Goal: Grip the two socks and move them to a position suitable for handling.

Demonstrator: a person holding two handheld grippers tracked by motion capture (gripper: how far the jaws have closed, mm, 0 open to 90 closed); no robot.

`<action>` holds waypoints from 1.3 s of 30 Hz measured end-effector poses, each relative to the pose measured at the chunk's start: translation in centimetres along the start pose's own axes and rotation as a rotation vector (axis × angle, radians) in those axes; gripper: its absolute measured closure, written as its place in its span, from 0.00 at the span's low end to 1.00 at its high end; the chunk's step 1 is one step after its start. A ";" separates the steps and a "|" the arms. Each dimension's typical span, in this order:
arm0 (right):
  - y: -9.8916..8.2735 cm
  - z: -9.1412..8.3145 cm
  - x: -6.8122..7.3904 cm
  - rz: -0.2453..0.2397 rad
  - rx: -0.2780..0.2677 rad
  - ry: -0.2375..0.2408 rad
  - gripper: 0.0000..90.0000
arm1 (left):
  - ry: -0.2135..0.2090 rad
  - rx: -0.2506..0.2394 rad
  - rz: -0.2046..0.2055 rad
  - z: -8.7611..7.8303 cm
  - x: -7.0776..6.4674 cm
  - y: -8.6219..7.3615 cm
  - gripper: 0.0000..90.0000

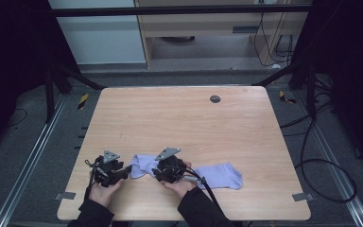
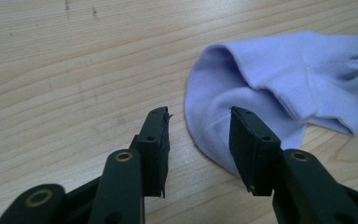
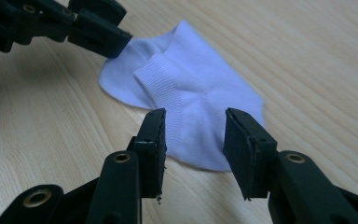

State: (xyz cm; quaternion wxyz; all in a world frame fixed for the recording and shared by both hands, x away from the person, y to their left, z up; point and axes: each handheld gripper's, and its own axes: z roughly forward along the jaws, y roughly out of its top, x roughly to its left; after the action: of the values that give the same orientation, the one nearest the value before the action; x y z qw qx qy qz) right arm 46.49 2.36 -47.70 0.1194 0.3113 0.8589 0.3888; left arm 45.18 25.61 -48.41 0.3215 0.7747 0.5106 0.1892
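On the table (image 1: 179, 118), both jaws half-open (gripping nothing) around the sock (image 3: 191, 102).

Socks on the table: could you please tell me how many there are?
2: one sock between the two grippers, another sock right of the right gripper. Hands may hide more.

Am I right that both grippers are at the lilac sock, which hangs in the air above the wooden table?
Not quite: the sock lies flat on the table, as the right gripper view shows. Both the left gripper and right gripper are at it.
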 end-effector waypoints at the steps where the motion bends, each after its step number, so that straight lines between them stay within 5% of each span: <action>1: 0.0 0.3 0.2 -0.004 0.011 0.004 0.66 | -0.001 0.001 -0.001 0.1 -0.1 0.0 0.65; 10: -0.2 2.1 1.2 -0.039 0.058 0.011 0.68 | -0.009 0.040 0.007 0.9 -0.3 0.1 0.77; 21: -0.4 2.4 1.4 -0.020 0.072 -0.034 0.92 | -0.019 0.049 0.024 1.0 -0.5 0.3 0.93; 32: 0.9 -1.1 -0.3 0.114 -0.097 -0.052 0.93 | -0.052 0.041 0.065 0.8 -0.8 0.4 0.95; 39: 1.1 -1.6 -1.5 0.163 -0.103 -0.107 0.92 | -0.065 0.041 0.100 0.6 -1.1 0.5 0.95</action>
State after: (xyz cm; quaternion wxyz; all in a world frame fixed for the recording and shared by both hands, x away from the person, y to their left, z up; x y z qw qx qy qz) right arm 47.41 0.96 -45.88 0.1490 0.3942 0.8019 0.4236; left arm 45.43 24.24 -48.45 0.3122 0.8115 0.4640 0.1692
